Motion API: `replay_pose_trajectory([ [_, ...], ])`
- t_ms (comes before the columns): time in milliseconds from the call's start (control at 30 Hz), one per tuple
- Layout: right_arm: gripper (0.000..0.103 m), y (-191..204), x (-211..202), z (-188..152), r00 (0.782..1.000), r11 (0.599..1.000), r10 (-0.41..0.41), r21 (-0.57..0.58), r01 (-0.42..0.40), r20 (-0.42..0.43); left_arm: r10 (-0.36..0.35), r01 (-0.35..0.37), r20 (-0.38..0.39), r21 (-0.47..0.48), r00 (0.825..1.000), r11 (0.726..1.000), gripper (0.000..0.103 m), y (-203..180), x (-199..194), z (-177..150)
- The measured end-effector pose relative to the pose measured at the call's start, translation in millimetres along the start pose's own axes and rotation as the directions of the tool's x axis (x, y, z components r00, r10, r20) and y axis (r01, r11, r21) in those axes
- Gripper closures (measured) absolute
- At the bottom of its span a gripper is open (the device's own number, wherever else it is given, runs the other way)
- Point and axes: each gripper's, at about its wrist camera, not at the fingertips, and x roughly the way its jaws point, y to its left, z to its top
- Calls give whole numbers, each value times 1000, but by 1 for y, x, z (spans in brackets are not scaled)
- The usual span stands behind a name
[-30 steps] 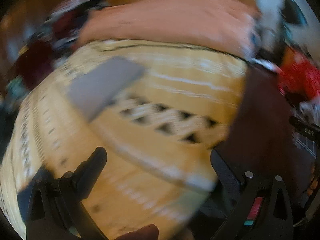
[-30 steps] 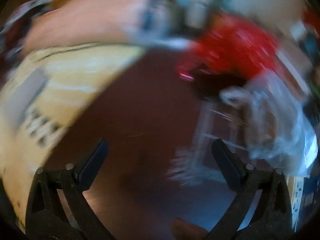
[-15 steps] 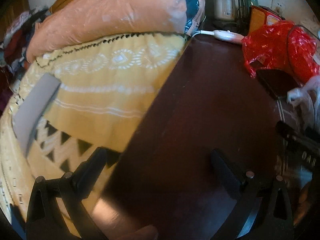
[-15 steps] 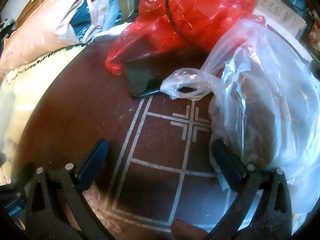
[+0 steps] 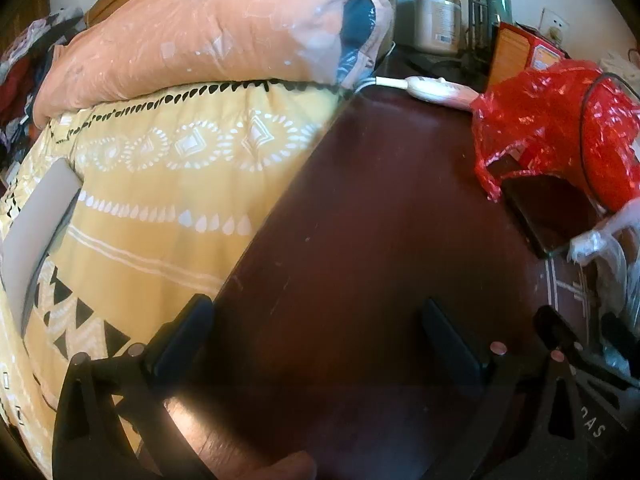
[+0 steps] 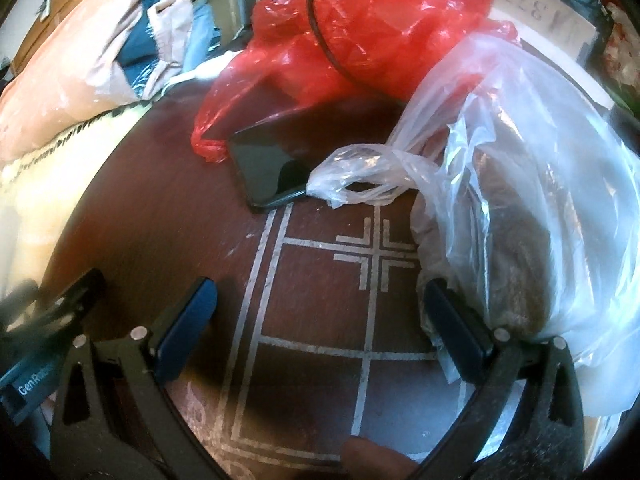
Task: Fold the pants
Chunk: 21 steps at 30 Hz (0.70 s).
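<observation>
A folded grey garment [image 5: 34, 232], likely the pants, lies on the yellow patterned bedspread [image 5: 168, 208] at the far left of the left wrist view. My left gripper [image 5: 320, 332] is open and empty over the dark brown table [image 5: 380, 220], well to the right of the garment. My right gripper [image 6: 320, 308] is open and empty over the same table [image 6: 160, 220], above its white line pattern. The garment does not show in the right wrist view. The other gripper's tip [image 6: 48, 320] shows at that view's left edge.
A red plastic bag [image 5: 560, 120] [image 6: 360, 32], a black phone [image 6: 272, 168] and a clear plastic bag [image 6: 520, 208] sit on the table. An orange pillow [image 5: 200, 28] lies at the bed's head. A white corded device [image 5: 432, 90] and jars [image 5: 436, 20] stand behind.
Both grippers have swung right, away from the bed and the grey garment, to hover over the brown table. Both stay open and empty.
</observation>
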Motion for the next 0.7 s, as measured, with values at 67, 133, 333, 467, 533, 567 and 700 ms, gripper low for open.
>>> replay_pose_trajectory([
  [67, 0, 1, 2, 0, 1000, 1000, -13, 17, 13, 4, 6, -6, 0, -9, 1000, 1000, 0, 1, 1, 1],
  [133, 0, 1, 2, 1, 1000, 999, -21, 33, 21, 3, 5, -5, -2, -10, 1000, 1000, 0, 0, 1, 3],
  [333, 11, -9, -6, -5, 999, 999, 9, 42, -11, 39, -31, 32, -5, 53, 999, 998, 0, -13, -2, -3],
  [467, 9, -3, -2, -2, 999, 998, -45, 40, 44, 25, -17, 18, -7, 27, 1000, 999, 0, -10, 1, 2],
  [533, 8, -2, 0, 1, 999, 998, -51, 49, 50, 19, -7, 7, -8, 14, 1000, 1000, 0, -8, 2, 3],
  [567, 7, -3, 0, 0, 999, 998, -45, 49, 45, 18, -7, 7, -7, 10, 1000, 1000, 0, -8, 2, 3],
  [700, 1, -1, 0, -1, 1000, 999, -29, 34, 28, 9, 18, -18, -6, -21, 1000, 1000, 0, -1, 3, 3],
])
